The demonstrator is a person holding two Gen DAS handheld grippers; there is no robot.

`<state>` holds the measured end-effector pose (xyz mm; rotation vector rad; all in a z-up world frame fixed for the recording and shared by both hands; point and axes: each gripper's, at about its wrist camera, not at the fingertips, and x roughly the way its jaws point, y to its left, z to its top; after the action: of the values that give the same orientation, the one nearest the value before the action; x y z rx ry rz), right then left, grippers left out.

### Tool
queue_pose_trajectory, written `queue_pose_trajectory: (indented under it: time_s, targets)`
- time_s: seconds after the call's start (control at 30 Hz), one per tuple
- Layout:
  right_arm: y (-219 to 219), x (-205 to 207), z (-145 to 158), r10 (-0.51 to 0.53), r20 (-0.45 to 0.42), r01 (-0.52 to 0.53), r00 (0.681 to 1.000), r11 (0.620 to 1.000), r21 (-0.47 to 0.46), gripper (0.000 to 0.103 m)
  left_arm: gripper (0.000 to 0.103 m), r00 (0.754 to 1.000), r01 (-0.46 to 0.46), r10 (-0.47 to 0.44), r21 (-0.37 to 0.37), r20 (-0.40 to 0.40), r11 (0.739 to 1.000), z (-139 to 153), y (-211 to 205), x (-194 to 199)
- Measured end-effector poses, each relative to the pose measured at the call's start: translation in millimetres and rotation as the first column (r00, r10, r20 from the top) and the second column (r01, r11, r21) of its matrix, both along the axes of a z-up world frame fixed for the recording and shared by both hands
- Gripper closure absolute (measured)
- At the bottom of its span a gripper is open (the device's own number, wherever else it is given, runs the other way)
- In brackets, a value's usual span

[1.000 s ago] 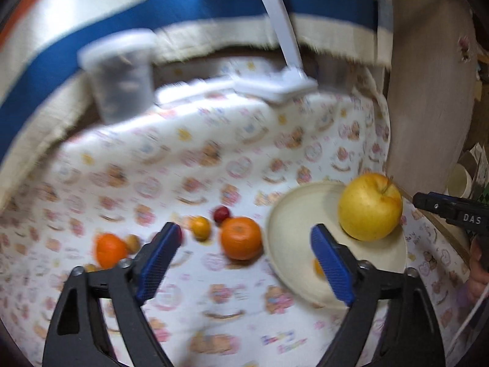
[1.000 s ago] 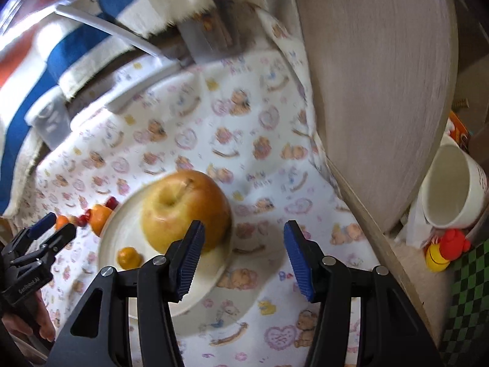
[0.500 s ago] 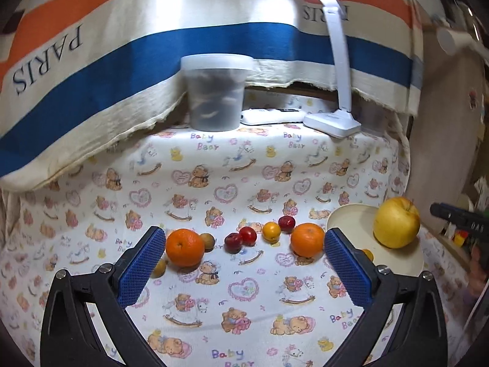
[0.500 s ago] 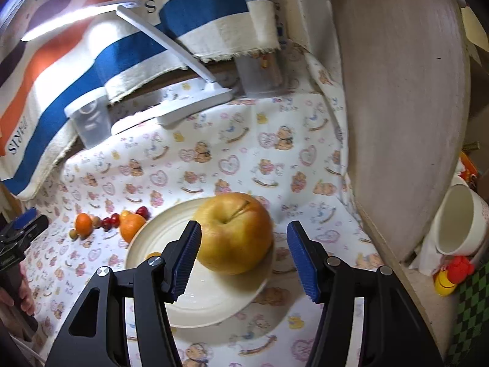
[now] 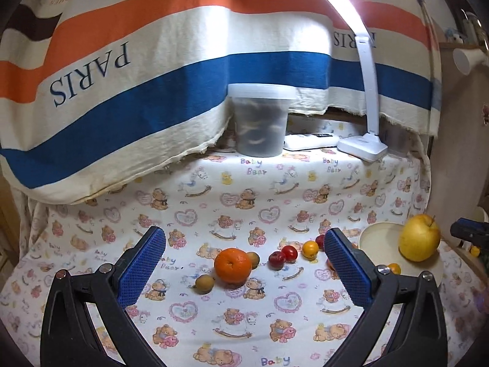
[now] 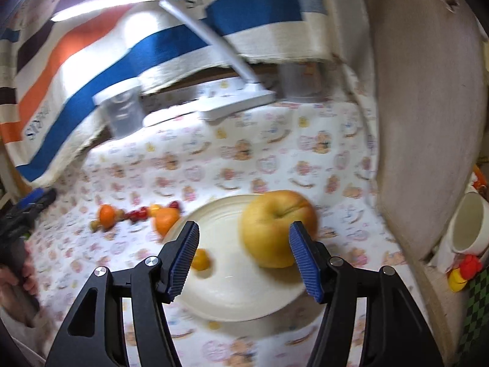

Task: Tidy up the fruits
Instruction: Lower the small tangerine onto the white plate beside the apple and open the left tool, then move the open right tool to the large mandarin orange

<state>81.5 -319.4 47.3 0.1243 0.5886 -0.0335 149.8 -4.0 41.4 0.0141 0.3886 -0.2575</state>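
In the left wrist view my left gripper [image 5: 244, 234] stands open wide above the bear-print cloth, holding nothing. Ahead of it lie an orange [image 5: 233, 265], two small brown fruits [image 5: 204, 284], two red ones [image 5: 277, 260] and a small yellow one [image 5: 310, 249]. A second orange is mostly hidden behind the right finger. At the right, a cream plate [image 5: 376, 238] carries a yellow apple [image 5: 419, 241] and a tiny orange fruit [image 5: 393, 268]. My right gripper [image 6: 244, 229] hovers over the plate [image 6: 232, 275], its jaws opening, the apple [image 6: 275, 226] just beyond the tips, unpressed.
A lidded plastic tub [image 5: 261, 122] and a white lamp base [image 5: 362, 146] stand at the back under the striped PARIS cloth [image 5: 152, 76]. A wooden board [image 6: 428, 107] borders the table's right side. Beyond it sit a white mug [image 6: 470, 223] and a red-and-yellow toy [image 6: 464, 270].
The left gripper swung left and back from the plate, widening its jaws; the loose fruit row now lies ahead of it. The right gripper drew back from the apple, jaws slightly wider.
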Motion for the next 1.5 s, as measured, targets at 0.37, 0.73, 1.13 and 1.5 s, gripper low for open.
queue_pose_trajectory:
  time_s: [0.37, 0.73, 1.13, 1.5]
  targets:
    - [67.3, 31.3, 23.9, 0.050, 0.026, -0.049, 0.998, 0.998, -0.037, 0.035, 0.000, 0.999, -0.044, 0.044, -0.030, -0.022, 0.999, -7.3, 14.1, 9.1]
    - [101.8, 105.9, -17.2, 0.097, -0.182, -0.107, 0.978, 0.993, -0.044, 0.035, 0.000, 0.992, -0.100, 0.098, -0.027, -0.079, 0.995, -20.7, 23.6, 23.9]
    - [126.7, 149.9, -71.6, 0.115, -0.292, -0.185, 0.950, 0.956, -0.227, 0.042, 0.000, 0.989, -0.117, 0.113, -0.040, -0.091, 0.992, -21.5, 27.5, 25.0]
    - [131.7, 169.2, -93.8, 0.104, -0.363, -0.213, 0.926, 0.937, -0.276, 0.052, 0.000, 0.982, -0.126, 0.121, -0.023, -0.144, 0.992, -32.8, 25.6, 33.9]
